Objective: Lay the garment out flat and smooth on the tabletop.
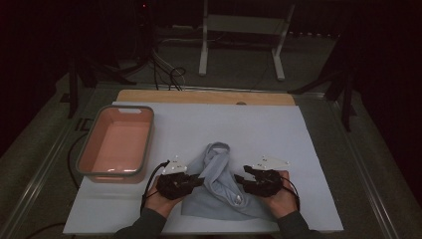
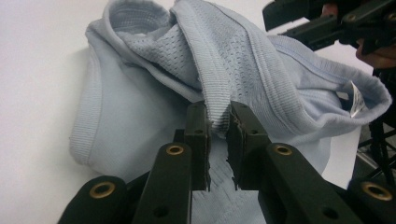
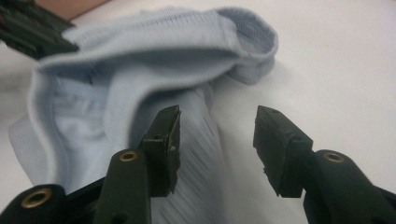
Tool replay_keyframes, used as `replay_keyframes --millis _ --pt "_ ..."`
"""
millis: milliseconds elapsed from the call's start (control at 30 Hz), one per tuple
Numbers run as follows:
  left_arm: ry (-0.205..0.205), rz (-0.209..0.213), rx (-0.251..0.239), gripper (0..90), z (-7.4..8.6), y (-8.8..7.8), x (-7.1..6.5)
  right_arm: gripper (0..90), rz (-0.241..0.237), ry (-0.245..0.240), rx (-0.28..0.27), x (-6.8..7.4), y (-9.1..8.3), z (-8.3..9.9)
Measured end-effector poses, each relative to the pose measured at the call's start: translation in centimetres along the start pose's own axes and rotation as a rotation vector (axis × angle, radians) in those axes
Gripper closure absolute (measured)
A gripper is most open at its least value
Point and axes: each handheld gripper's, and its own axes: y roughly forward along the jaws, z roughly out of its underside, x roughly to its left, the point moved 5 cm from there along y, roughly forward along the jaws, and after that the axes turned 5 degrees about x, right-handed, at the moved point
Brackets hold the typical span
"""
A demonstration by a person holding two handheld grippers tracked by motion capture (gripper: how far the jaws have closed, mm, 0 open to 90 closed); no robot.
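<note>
A light blue knitted garment [image 1: 219, 181] lies crumpled on the white sheet near the table's front edge. In the left gripper view my left gripper [image 2: 218, 123] is shut on a ribbed band of the garment [image 2: 140, 93], pinched between both pads. It reaches in from the garment's left side [image 1: 200, 180]. My right gripper [image 1: 239, 178] sits at the garment's right side. Its jaws stand open [image 3: 217, 123] just over the cloth [image 3: 116, 70], with the pads pressing on nothing. A small white label [image 2: 356, 100] hangs at the collar edge.
A pink basin with a grey rim [image 1: 127, 108] stands at the left of the white sheet [image 1: 268, 129]. A wooden board edge [image 1: 204, 96] runs along the back. Beyond the table are cables and a white stand on the dark floor.
</note>
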Motion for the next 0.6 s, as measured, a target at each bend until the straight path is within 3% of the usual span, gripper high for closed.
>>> replay_keyframes --millis 300,600 --pt "0.001 -0.007 -0.001 78.8 0.0 0.2 0.0 45.5 -0.021 0.015 -0.049 0.9 -0.6 -1.6" --pt "0.002 -0.01 -0.01 78.0 -0.5 0.6 -0.2 48.5 -0.068 0.014 -0.011 1.6 -0.1 -1.6"
